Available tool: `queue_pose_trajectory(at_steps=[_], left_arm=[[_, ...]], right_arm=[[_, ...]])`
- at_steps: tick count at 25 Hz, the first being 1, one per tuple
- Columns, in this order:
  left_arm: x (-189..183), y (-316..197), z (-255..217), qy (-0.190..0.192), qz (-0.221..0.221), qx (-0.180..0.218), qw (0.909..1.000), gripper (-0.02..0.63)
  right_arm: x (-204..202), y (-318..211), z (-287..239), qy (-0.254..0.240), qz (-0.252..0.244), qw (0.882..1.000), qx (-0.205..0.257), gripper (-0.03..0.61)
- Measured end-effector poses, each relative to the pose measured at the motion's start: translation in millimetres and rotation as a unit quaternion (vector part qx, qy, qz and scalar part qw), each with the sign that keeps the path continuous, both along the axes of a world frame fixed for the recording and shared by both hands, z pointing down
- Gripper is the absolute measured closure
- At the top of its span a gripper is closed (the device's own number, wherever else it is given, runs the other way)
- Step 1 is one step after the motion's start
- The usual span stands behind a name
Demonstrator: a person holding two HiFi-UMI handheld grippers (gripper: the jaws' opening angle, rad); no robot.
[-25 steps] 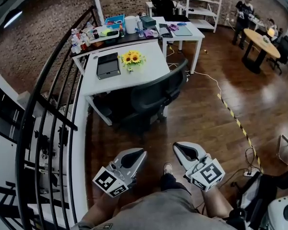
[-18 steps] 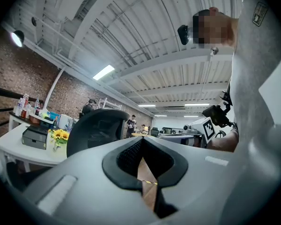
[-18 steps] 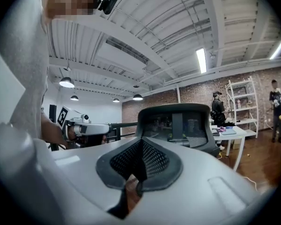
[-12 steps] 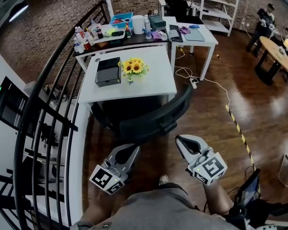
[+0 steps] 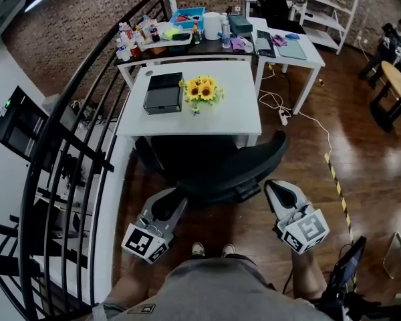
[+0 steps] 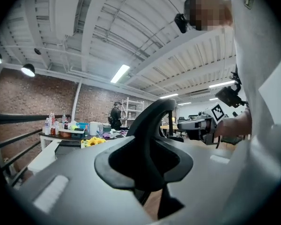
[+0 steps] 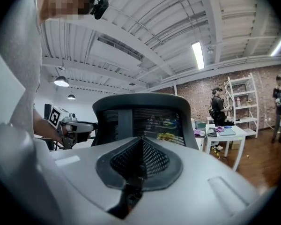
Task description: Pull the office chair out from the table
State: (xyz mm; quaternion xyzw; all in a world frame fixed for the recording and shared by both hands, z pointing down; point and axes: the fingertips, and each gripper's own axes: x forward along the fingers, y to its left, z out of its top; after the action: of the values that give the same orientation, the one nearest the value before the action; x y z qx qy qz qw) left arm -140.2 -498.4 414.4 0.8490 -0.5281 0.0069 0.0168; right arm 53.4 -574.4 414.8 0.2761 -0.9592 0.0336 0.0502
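The black office chair [image 5: 234,169] is tucked under the white table [image 5: 237,116], its curved back toward me. My left gripper [image 5: 168,198] is level, close to the left end of the chair back. Its jaws are opening a little, and nothing shows between them. In the left gripper view the chair back's edge [image 6: 154,116] rises just ahead of the left gripper [image 6: 147,170]. My right gripper [image 5: 274,187] is shut and empty, just off the right end of the chair back. The right gripper view has the mesh back [image 7: 140,111] straight ahead of the right gripper [image 7: 139,165].
A black railing [image 5: 73,132] runs along the left, close to the table and chair. On the table are a black box [image 5: 164,92] and sunflowers [image 5: 204,89]. A cluttered dark table [image 5: 180,39] and a white desk [image 5: 287,45] stand behind. A cable [image 5: 284,116] and striped tape [image 5: 337,179] lie on the wood floor at right.
I have walked up to the table. Both grippers have come forward from well short of the chair to just behind its back, one toward each end.
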Motion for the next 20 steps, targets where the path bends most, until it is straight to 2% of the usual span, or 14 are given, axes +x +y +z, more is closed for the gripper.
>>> queue_pose_trajectory(at_steps=[2, 5, 9, 11, 15, 17, 19, 20], left_arm=[[3.7, 5.3, -0.1, -0.014, 0.031, 0.01, 0.9994, 0.495], [2.6, 14.2, -5.6, -0.02, 0.054, 0.029, 0.9979, 0.373], [-8.7, 5.6, 1.4, -0.041, 0.05, 0.02, 0.9977, 0.334], [-6.2, -7.0, 9.1, -0.033, 0.066, 0.008, 0.9972, 0.31], [18.5, -28.8, 16.5, -0.039, 0.13, -0.007, 0.9908, 0.31], [25.9, -38.5, 13.1, -0.052, 0.138, 0.001, 0.9891, 0.365], [30.2, -43.1, 10.5, -0.045, 0.147, 0.008, 0.9881, 0.461], [32.0, -44.0, 9.8, -0.039, 0.153, 0.007, 0.9874, 0.48]], right_arm=[[2.8, -4.6, 1.1, 0.003, 0.008, 1.0, 0.001, 0.578], [7.6, -12.2, 1.2, 0.007, 0.022, 1.0, 0.0, 0.578], [12.8, -18.3, -0.6, 0.01, 0.037, 0.999, 0.002, 0.578], [16.3, -21.3, 0.8, 0.011, 0.044, 0.999, 0.004, 0.578], [23.9, -25.2, 1.4, 0.013, 0.059, 0.998, 0.01, 0.578], [26.7, -25.7, 0.0, 0.015, 0.064, 0.998, 0.013, 0.578], [30.4, -25.6, -0.2, 0.017, 0.071, 0.997, 0.014, 0.578], [32.9, -25.8, 0.1, 0.017, 0.075, 0.997, 0.014, 0.578]])
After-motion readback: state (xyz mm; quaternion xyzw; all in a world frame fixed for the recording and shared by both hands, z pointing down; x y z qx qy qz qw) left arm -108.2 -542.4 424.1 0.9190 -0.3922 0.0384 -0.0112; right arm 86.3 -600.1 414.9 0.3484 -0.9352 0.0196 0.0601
